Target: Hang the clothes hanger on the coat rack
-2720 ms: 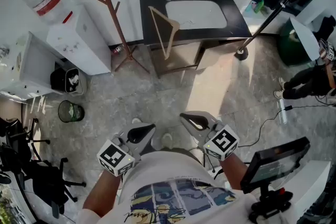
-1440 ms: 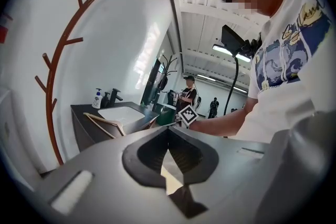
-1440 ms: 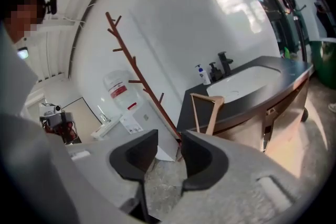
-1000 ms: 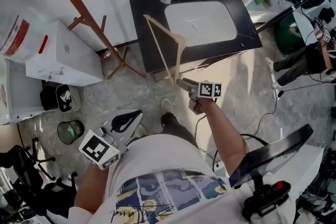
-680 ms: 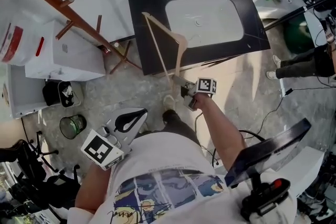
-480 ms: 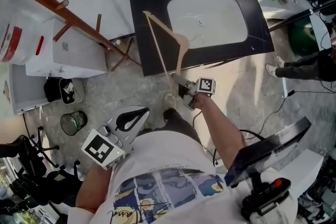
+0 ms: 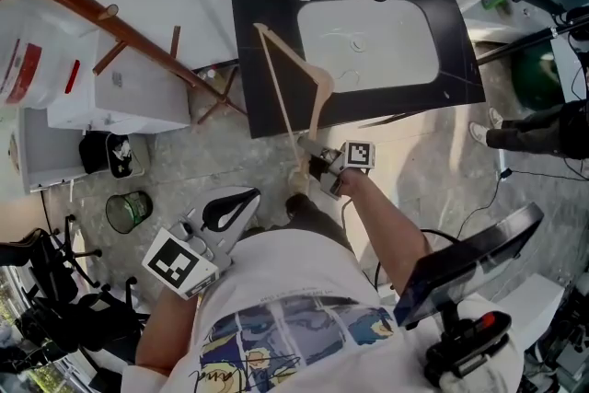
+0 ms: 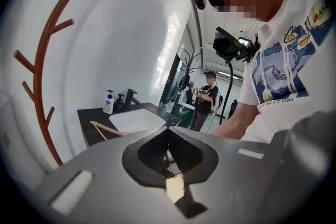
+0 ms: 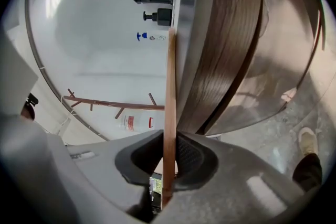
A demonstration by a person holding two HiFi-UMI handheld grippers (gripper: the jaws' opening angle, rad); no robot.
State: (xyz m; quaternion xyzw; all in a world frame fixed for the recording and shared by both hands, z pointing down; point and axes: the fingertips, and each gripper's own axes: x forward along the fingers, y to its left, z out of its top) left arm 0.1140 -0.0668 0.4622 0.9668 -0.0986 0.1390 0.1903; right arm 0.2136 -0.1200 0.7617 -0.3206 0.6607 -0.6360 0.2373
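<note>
Clothes hanger (image 7: 279, 87) between right gripper (image 7: 310, 159) jaws (just closed on it)

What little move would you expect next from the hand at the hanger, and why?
Probably a short lift of the clothes hanger clear of the counter, toward the coat rack. The right gripper has just been closing on its wooden bar, and the hanger rests propped against the counter.

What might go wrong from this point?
The right gripper has just closed its jaws on the thin bar end of the light wooden clothes hanger, so it may swivel or slip when lifted. The hanger leans against the black sink counter and might catch its edge.
</note>
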